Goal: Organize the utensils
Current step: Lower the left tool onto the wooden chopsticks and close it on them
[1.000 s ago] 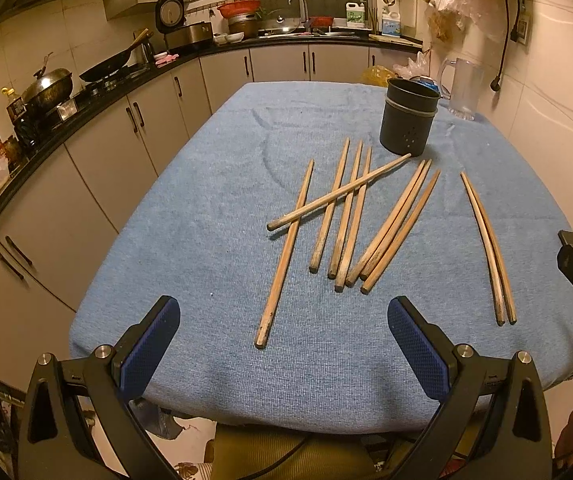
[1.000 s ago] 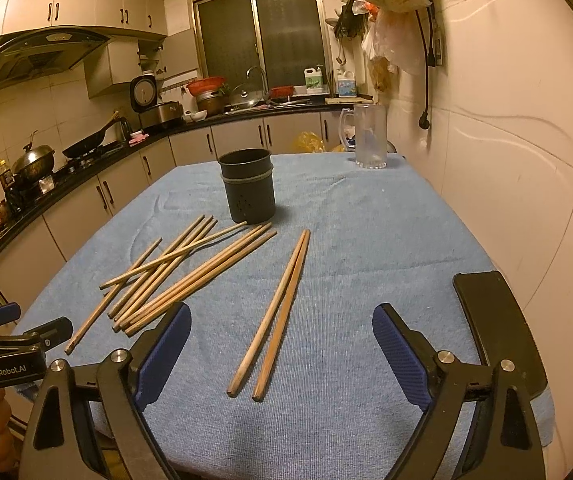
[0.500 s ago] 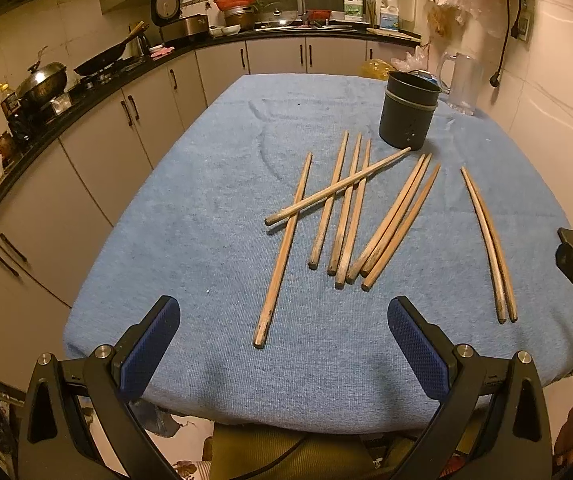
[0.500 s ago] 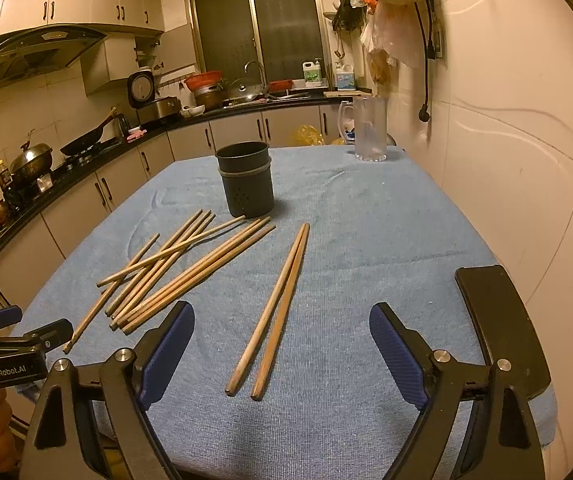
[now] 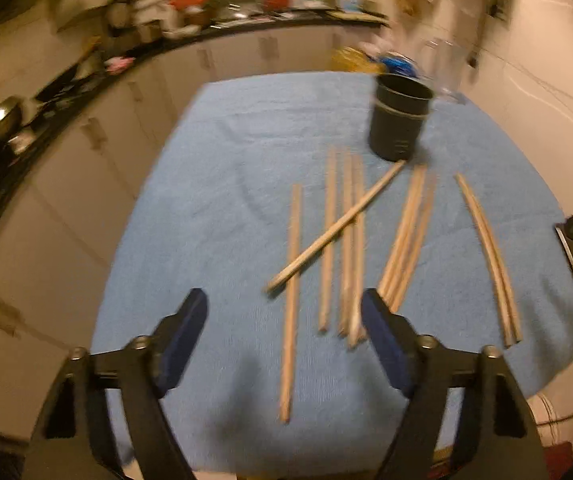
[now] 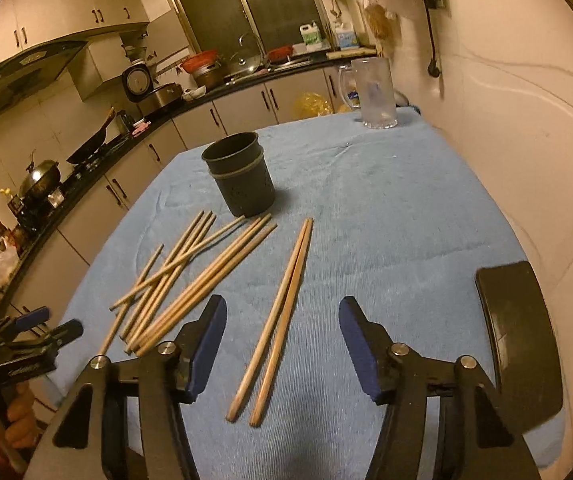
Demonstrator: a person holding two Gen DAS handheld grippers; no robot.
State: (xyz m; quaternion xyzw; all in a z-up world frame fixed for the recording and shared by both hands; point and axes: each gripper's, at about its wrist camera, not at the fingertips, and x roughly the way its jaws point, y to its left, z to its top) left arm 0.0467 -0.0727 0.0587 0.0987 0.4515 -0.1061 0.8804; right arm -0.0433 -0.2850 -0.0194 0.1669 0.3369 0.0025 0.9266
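Several wooden chopsticks (image 5: 346,240) lie loose on the blue cloth (image 5: 226,200). A black utensil holder (image 5: 400,118) stands upright behind them, also in the right wrist view (image 6: 240,178). My left gripper (image 5: 286,344) is open and empty, its fingers straddling the near end of the leftmost chopstick (image 5: 292,300). My right gripper (image 6: 282,352) is open and empty, its fingers straddling a separate pair of chopsticks (image 6: 282,312). The main pile of chopsticks (image 6: 182,276) lies to the left of that pair.
A clear glass pitcher (image 6: 374,94) stands at the table's far right corner. A dark flat object (image 6: 514,340) lies at the right table edge. Kitchen counters (image 6: 126,128) with pans run along the left and back. A wall (image 6: 526,120) is close on the right.
Both grippers have moved forward over the table and lower, toward the chopsticks. Both jaw gaps have narrowed somewhat. The left view is now blurred by motion.
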